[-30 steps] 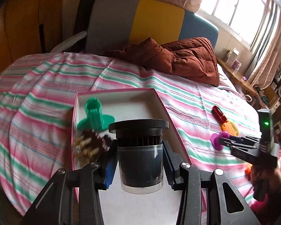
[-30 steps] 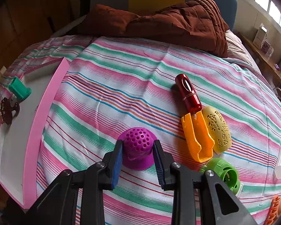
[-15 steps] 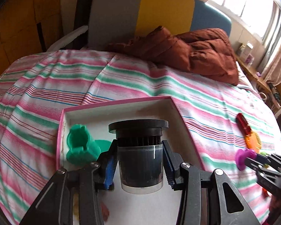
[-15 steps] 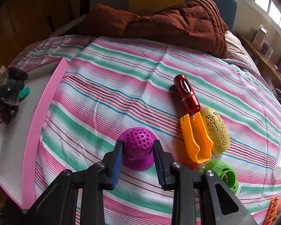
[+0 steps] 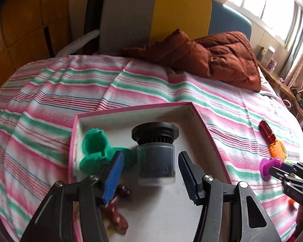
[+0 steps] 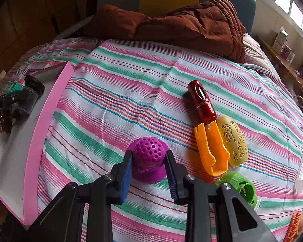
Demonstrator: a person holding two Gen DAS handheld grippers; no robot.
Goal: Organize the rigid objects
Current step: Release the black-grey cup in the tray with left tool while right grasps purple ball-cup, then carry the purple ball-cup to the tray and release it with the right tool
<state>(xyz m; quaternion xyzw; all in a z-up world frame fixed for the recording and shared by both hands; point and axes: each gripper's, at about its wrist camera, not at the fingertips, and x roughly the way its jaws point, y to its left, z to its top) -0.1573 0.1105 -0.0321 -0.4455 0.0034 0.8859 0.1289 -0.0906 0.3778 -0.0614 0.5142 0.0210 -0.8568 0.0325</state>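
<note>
Left tool (image 5: 151, 173) is spreading its jaws around the dark jar (image 5: 155, 153), whose black lid faces the headboard; a gap shows on both sides, so the pads no longer press it and it stands inside the pink box (image 5: 210, 141). Right tool (image 6: 148, 174) is clenched on the purple perforated cap (image 6: 148, 157), which touches the striped bedspread (image 6: 115, 92) to the right of the pink box.

From largest down: the bedspread carries the box, with a brown quilt (image 6: 187, 24) bunched beyond it by the headboard. Inside the box, left of the jar, lies a green plastic piece (image 5: 97, 151), and nearer the left tool a small brown figure (image 5: 117, 211). Right of the box, past the purple cap, lie a red cylinder (image 6: 202, 102), an orange clip (image 6: 211, 149), a yellow openwork shell (image 6: 233, 143) and a green round part (image 6: 240, 187).
</note>
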